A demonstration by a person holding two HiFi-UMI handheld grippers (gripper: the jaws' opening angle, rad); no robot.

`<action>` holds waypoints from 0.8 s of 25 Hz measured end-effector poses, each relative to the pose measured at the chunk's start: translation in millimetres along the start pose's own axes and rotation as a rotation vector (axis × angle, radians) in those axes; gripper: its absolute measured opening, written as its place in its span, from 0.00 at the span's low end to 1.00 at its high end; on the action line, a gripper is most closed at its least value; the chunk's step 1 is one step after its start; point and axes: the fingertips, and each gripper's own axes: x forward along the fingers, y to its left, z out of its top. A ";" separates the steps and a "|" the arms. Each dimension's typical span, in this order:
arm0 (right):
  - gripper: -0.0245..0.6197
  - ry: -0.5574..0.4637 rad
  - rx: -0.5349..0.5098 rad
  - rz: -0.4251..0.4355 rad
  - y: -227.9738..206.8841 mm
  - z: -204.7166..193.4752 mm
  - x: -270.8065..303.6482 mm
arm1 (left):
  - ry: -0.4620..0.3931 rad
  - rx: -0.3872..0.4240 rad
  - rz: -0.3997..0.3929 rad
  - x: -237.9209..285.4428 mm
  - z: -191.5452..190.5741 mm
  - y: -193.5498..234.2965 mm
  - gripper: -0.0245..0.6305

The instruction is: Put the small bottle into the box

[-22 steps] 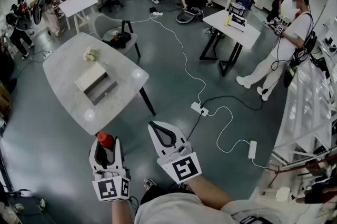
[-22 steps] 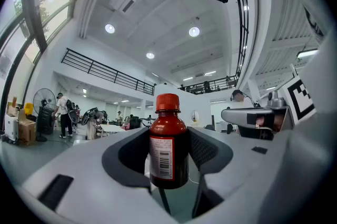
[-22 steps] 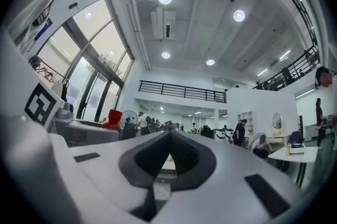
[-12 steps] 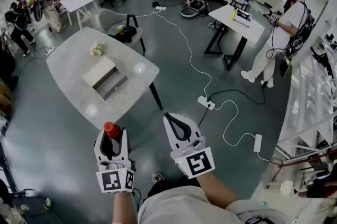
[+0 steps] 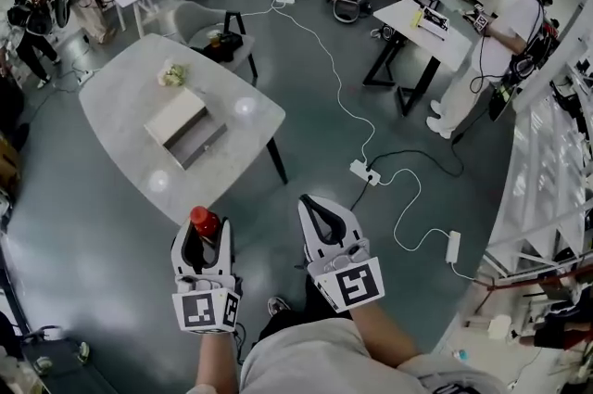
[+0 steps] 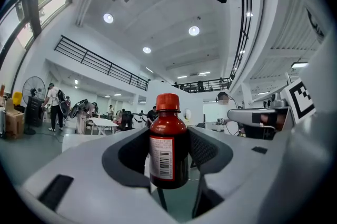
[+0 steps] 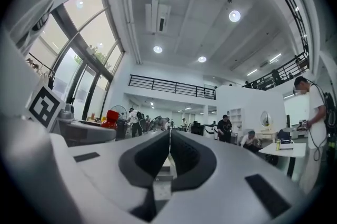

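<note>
Marble table [image 5: 116, 100]: box [image 5: 176, 116], flowers [image 5: 171, 74]; chair [image 5: 192, 16] beyond

Head view: high up, wide-angle, aimed steeply down and forward. The left gripper [image 5: 206, 231] and right gripper [image 5: 313, 202] sit near, at the bottom edge. The table [image 5: 120, 119] is further ahead at upper left, and the floor [image 5: 93, 244] fills the rest.

Left gripper view: low behind its own jaws, about level, facing into the hall. The small bottle [image 6: 168, 149] is very near the lens.

Right gripper view: same seat on its gripper, tipped slightly up.

Shared: each gripper view catches the other gripper at its edge. The right gripper's marker cube [image 6: 301, 99] shows at right, the left gripper's marker cube [image 7: 45, 106] at left. Both show the balcony railing [image 7: 171, 87].
</note>
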 end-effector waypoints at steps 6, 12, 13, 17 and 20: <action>0.08 0.057 0.041 0.015 -24.4 -26.4 47.3 | 0.027 0.001 0.008 51.1 -9.7 18.4 0.40; 0.08 0.041 0.061 0.089 -72.8 -46.4 130.9 | 0.032 0.012 0.053 137.8 -16.8 37.4 0.40; 0.08 0.040 0.065 0.105 -81.3 -48.8 146.6 | 0.034 0.015 0.063 153.2 -17.4 41.5 0.39; 0.08 0.026 0.071 0.178 -111.2 -52.6 206.8 | 0.044 0.015 0.114 214.8 -16.3 59.8 0.40; 0.08 0.037 0.074 0.252 -125.8 -59.4 241.0 | 0.052 0.015 0.162 248.3 -16.2 67.2 0.40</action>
